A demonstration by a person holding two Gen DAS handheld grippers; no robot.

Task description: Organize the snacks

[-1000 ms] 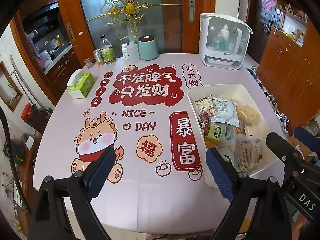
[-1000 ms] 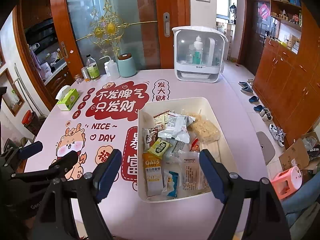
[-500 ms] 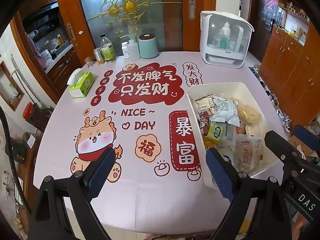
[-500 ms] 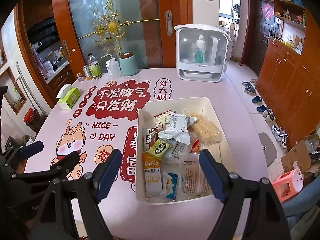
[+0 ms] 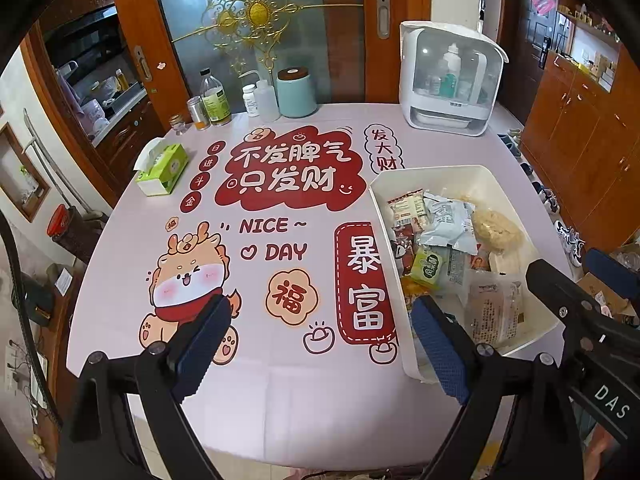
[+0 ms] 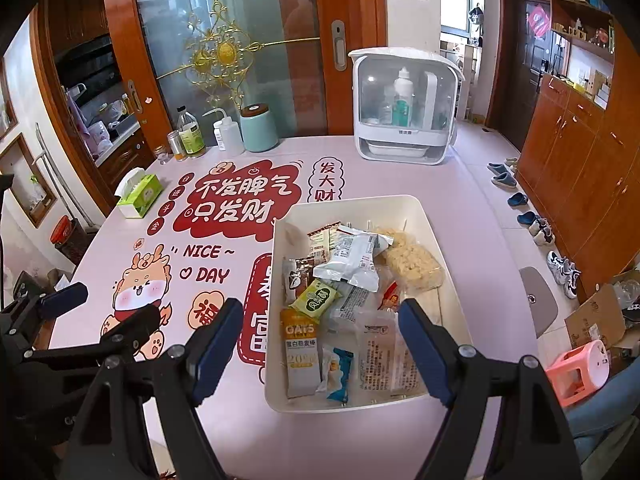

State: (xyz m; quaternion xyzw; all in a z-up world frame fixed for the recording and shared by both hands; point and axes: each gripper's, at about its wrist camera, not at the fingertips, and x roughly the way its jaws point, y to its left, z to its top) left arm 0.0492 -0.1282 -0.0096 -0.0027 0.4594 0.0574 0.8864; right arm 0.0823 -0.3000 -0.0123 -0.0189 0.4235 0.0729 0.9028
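A white bin (image 6: 352,202) full of wrapped snacks stands on the right side of the table. In it lie an orange oats bar (image 6: 302,344), a green packet (image 6: 316,300), a grey-white pouch (image 6: 352,258), a yellow crispy block (image 6: 412,262) and a clear packet (image 6: 384,352). My right gripper (image 6: 320,307) hovers open above the bin's near end, holding nothing. My left gripper (image 5: 319,305) hangs open over the printed cloth left of the bin (image 5: 432,170), also with nothing in it. Each gripper shows at the edge of the other's view: the right gripper (image 5: 572,270), the left gripper (image 6: 104,306).
A pink cartoon-printed cloth (image 5: 280,360) covers the table. At its far edge stand a green tissue box (image 5: 162,170), bottles beside a teal canister (image 5: 296,94) and a white lidded cabinet (image 5: 448,80). A pink stool (image 6: 580,372) and shoes are on the floor at right.
The right wrist view has shifted very slightly. Both grippers stay open and no snack has moved.
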